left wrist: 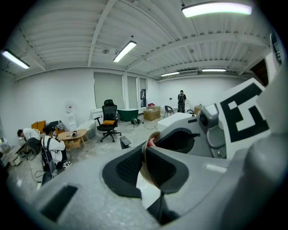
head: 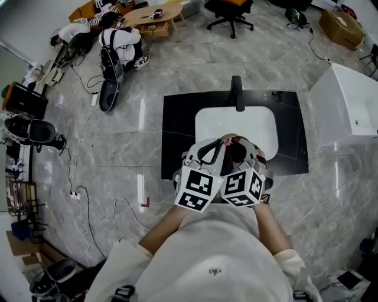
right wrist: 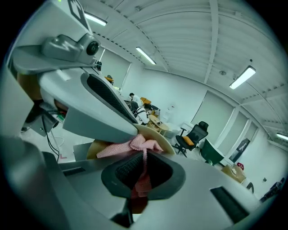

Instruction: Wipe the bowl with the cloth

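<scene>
A tan bowl (left wrist: 147, 170) is held on edge above the white sink basin (head: 212, 121). My left gripper (left wrist: 144, 155) is shut on the bowl's rim, which stands between its black pads. My right gripper (right wrist: 143, 155) is shut on a pink cloth (right wrist: 135, 144). The cloth is bunched against the bowl (right wrist: 163, 139) and hangs down between the jaws. In the head view both grippers, left (head: 208, 152) and right (head: 239, 152), sit close together in front of my chest. They hide most of the bowl there, and only a bit of pink cloth (head: 235, 140) shows.
The basin is set in a black countertop (head: 177, 118) with a dark faucet (head: 237, 93) at its far side. A white cabinet (head: 348, 106) stands to the right. Cables (head: 88, 194) trail over the grey marble floor at the left, and people sit by a low table (head: 150, 15) far off.
</scene>
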A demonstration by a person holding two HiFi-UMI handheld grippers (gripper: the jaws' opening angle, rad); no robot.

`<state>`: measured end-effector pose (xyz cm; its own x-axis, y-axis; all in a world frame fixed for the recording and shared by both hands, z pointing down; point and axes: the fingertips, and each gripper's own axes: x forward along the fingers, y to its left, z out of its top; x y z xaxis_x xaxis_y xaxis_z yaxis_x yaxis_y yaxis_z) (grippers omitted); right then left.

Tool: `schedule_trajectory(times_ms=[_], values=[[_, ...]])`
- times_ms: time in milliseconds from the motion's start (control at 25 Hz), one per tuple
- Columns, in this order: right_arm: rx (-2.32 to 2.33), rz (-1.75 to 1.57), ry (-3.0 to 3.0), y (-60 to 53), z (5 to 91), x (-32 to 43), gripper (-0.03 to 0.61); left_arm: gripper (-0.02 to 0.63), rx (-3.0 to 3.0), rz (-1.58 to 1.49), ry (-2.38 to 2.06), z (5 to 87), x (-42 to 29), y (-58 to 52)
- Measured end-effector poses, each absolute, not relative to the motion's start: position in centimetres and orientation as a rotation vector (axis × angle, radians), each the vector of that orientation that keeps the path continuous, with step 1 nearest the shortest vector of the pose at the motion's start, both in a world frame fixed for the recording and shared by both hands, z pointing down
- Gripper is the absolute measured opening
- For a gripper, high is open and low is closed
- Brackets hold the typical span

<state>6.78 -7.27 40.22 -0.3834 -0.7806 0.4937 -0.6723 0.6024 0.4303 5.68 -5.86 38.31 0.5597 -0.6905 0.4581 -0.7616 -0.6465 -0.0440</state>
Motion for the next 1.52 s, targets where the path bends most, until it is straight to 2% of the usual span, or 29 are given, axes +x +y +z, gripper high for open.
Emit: schedule_trajectory(times_ms=[560, 1080, 1520], values=[[0.782, -0.257, -2.200, -3.5, 43.3, 4.7, 0.017, 0.031, 2.641, 0.662, -1.200, 37.9, 6.3, -6.0], [0.892, -0.541, -1.915, -5.9, 42.5, 8.9, 0.017, 0.031, 2.619, 0.625, -1.154, 37.8, 6.8, -5.9], [0.819, -0.673, -1.948, -4.9, 41.3, 6.4, 0.017, 0.031, 2.680, 0.635, -1.112, 37.0, 7.8, -5.2]])
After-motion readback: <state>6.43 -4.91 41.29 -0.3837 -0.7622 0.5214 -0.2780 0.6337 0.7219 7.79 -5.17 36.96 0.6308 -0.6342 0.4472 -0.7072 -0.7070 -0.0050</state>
